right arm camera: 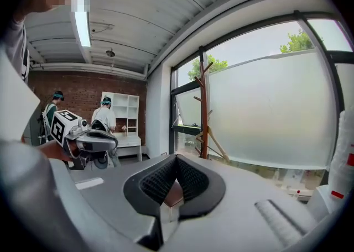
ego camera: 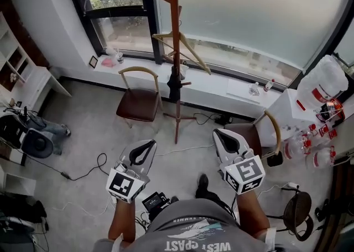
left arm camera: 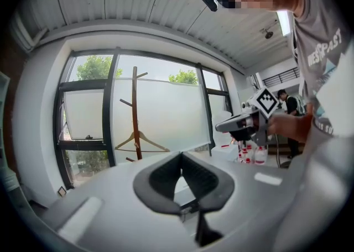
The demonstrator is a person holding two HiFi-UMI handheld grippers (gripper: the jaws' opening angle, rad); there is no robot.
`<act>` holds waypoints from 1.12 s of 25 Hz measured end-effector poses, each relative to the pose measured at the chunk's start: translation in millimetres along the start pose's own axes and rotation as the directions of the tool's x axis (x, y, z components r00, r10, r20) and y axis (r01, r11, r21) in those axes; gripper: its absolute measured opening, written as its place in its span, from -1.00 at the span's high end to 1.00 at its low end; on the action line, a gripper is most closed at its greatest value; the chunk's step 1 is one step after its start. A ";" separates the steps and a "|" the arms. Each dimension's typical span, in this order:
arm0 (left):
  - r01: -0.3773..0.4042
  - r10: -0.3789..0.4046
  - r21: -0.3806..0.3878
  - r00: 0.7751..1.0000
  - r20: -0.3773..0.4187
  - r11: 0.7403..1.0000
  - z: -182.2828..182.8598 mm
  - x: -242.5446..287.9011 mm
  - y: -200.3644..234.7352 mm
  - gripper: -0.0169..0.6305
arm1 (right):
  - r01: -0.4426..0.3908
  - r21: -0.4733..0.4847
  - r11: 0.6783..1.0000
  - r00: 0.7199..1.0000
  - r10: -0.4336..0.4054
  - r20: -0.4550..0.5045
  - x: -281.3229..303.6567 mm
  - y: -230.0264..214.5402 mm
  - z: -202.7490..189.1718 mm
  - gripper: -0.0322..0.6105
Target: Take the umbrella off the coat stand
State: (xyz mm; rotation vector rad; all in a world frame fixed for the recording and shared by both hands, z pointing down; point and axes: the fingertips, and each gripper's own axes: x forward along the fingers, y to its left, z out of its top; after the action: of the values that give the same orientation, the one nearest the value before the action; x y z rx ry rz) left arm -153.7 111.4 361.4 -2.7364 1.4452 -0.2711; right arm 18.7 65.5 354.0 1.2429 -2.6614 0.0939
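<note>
The wooden coat stand (ego camera: 175,52) rises by the window, straight ahead of me. A wooden hanger (ego camera: 182,43) hangs on it. Below the hanger a black folded umbrella (ego camera: 175,84) hangs against the pole. My left gripper (ego camera: 150,142) and right gripper (ego camera: 216,132) are held side by side short of the stand's feet, both shut with nothing in them. The left gripper view shows the left gripper (left arm camera: 180,154) pointing to the right of the stand (left arm camera: 134,113). In the right gripper view the stand (right arm camera: 203,110) is just right of the right gripper (right arm camera: 176,157).
A brown chair (ego camera: 138,103) stands left of the stand, another chair (ego camera: 260,132) to its right. Large water bottles (ego camera: 326,82) and small ones crowd a white table at the right. Cables lie across the floor (ego camera: 94,135). Two people (right arm camera: 105,115) stand by white shelves.
</note>
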 end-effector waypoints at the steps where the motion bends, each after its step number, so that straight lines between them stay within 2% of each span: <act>1: -0.014 0.014 0.000 1.000 -0.004 1.000 2.1 5.0 2.0 0.94 | -0.014 -0.003 1.000 1.000 0.015 0.003 5.3 -5.5 2.5 0.89; 13: -0.152 0.152 0.004 0.987 -0.044 0.988 11.6 72.2 -4.0 0.94 | -0.162 0.001 0.987 0.986 0.162 0.026 47.6 -80.3 3.6 0.89; 19: -0.210 0.212 0.036 0.975 -0.067 0.977 16.3 99.0 -19.2 0.94 | -0.223 0.009 0.975 0.974 0.222 0.052 50.5 -115.1 2.4 0.89; 24: -0.244 0.248 0.056 0.963 -0.101 0.968 19.4 121.0 -24.2 0.94 | -0.242 0.024 0.970 0.968 0.240 0.069 55.4 -141.4 -0.1 0.89; 28: -0.225 0.233 0.080 0.967 -0.106 0.971 17.0 137.6 -31.9 0.94 | -0.243 0.045 0.969 0.968 0.239 0.079 51.6 -158.9 -5.1 0.89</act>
State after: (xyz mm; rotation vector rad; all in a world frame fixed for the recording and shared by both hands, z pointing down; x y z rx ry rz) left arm -48.8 15.5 367.2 -2.5075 1.7289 -0.4647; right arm 108.7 -74.9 365.4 0.9480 -2.8813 0.1613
